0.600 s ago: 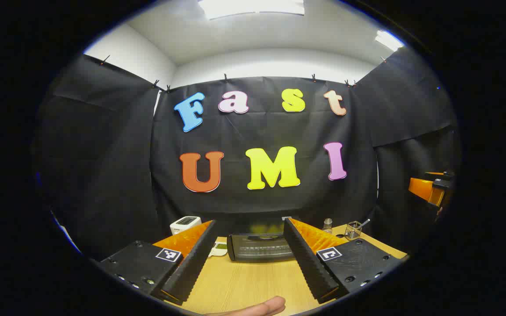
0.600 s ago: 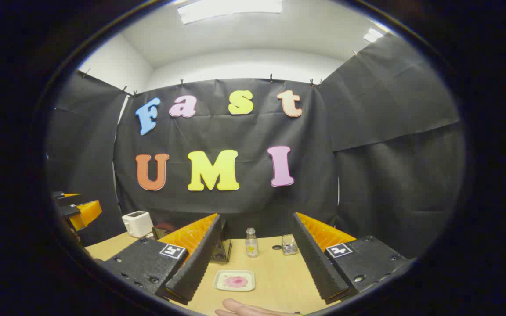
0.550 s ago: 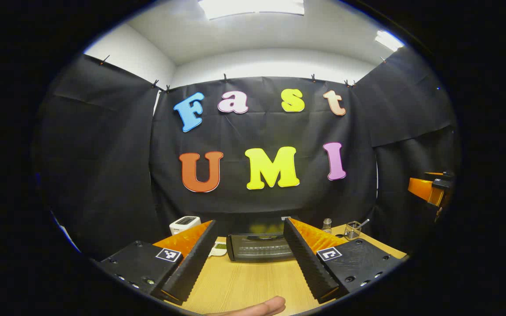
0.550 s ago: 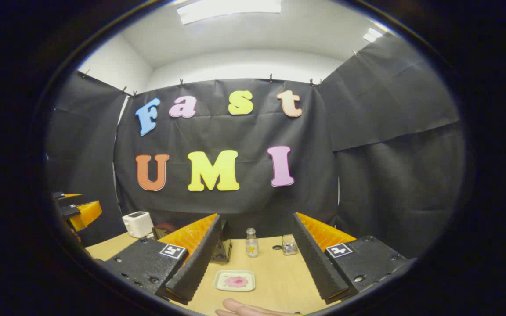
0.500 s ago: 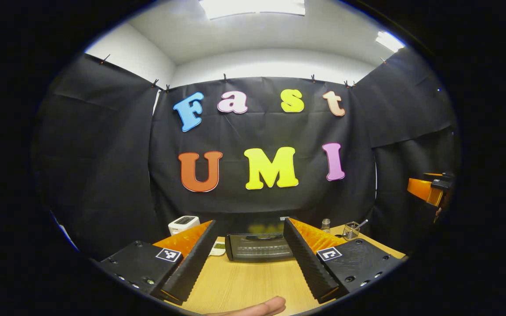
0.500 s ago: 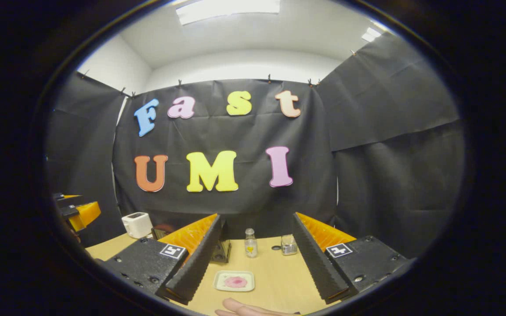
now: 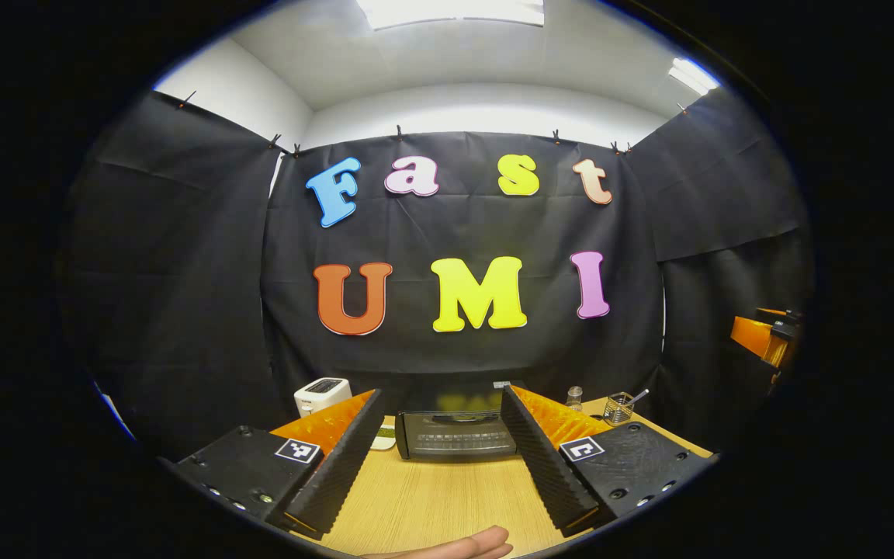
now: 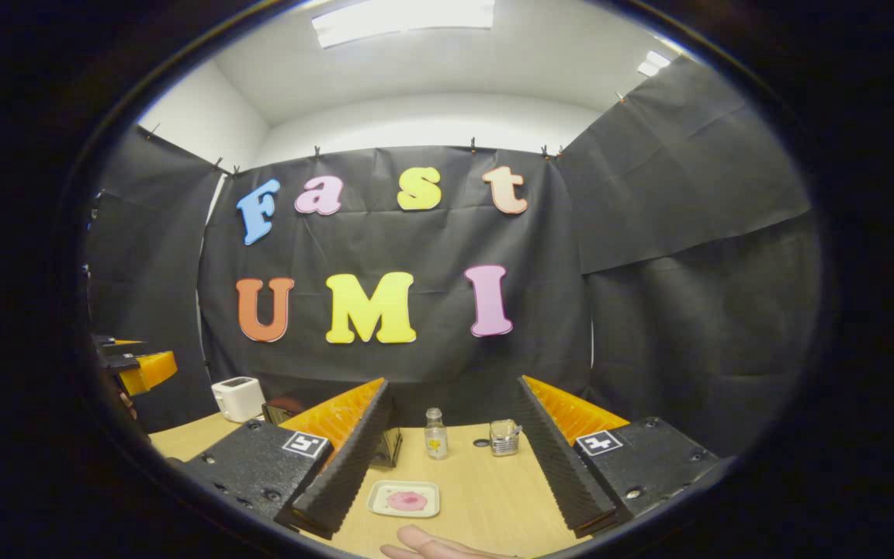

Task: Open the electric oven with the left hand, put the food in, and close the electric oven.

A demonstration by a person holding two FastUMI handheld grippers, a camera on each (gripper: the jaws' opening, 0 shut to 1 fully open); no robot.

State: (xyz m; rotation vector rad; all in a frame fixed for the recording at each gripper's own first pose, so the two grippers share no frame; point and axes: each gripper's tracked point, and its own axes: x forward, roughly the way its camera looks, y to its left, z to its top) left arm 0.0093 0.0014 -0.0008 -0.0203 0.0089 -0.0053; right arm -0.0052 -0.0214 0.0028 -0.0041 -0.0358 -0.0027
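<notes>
Food [image 8: 407,500], a pink piece that was too small to identify for sure, lay on a small white tray [image 8: 382,506] on the wooden table [image 7: 431,505] just ahead of the right gripper [image 8: 447,458], whose fingers stood spread and held nothing. The left gripper [image 7: 439,458] likewise had its fingers parted and empty, well short of the electric oven [image 7: 455,435], which sat farther back on the table with its door apparently closed. Judging from this, nothing of the task was done yet: opening, loading and closing all remained.
</notes>
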